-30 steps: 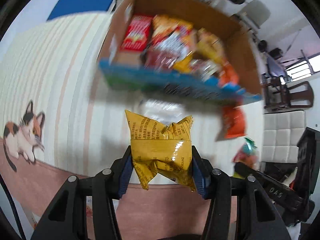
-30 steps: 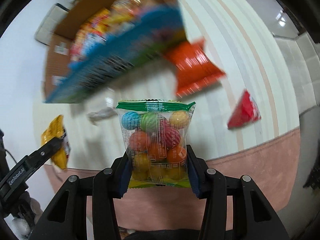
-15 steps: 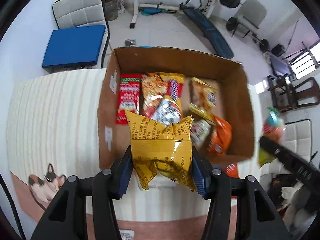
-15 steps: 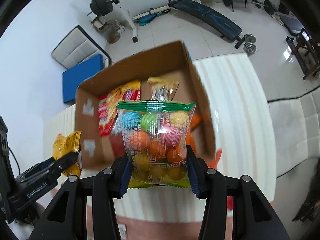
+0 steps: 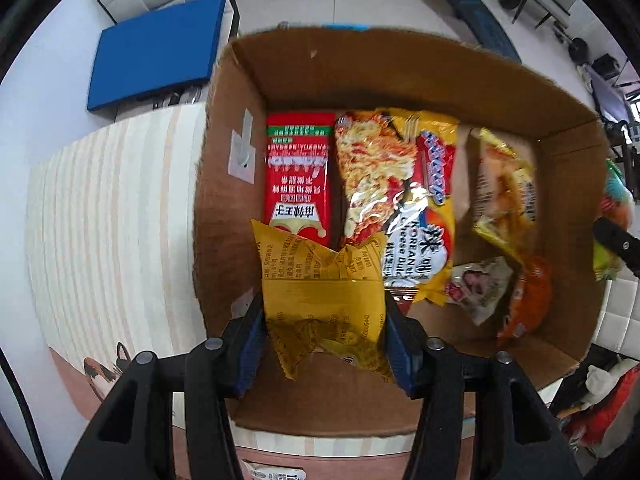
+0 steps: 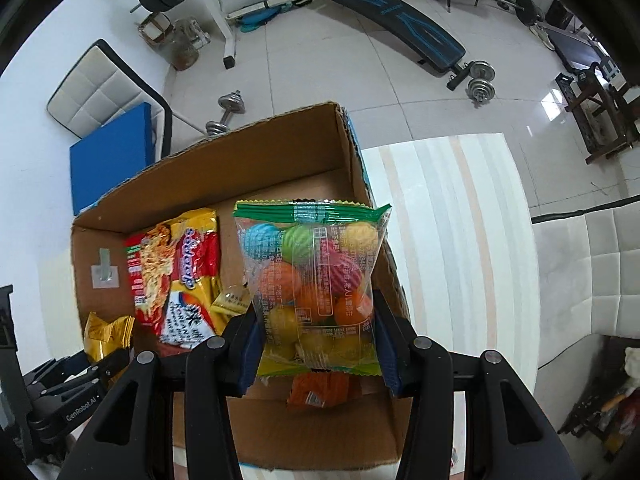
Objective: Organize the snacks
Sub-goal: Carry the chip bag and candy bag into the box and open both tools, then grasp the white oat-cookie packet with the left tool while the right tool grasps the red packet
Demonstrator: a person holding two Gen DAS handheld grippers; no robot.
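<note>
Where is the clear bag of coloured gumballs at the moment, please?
In the right wrist view, the gumball bag is clamped in the right tongs above the right end of the cardboard box, right of the noodle packet.

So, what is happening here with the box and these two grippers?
A person is sorting snacks into a cardboard box. The left gripper holds a yellow packet over the box, the right gripper a clear bag of coloured balls. Neither is released yet. Noodle packets and other snacks already lie inside.
</note>
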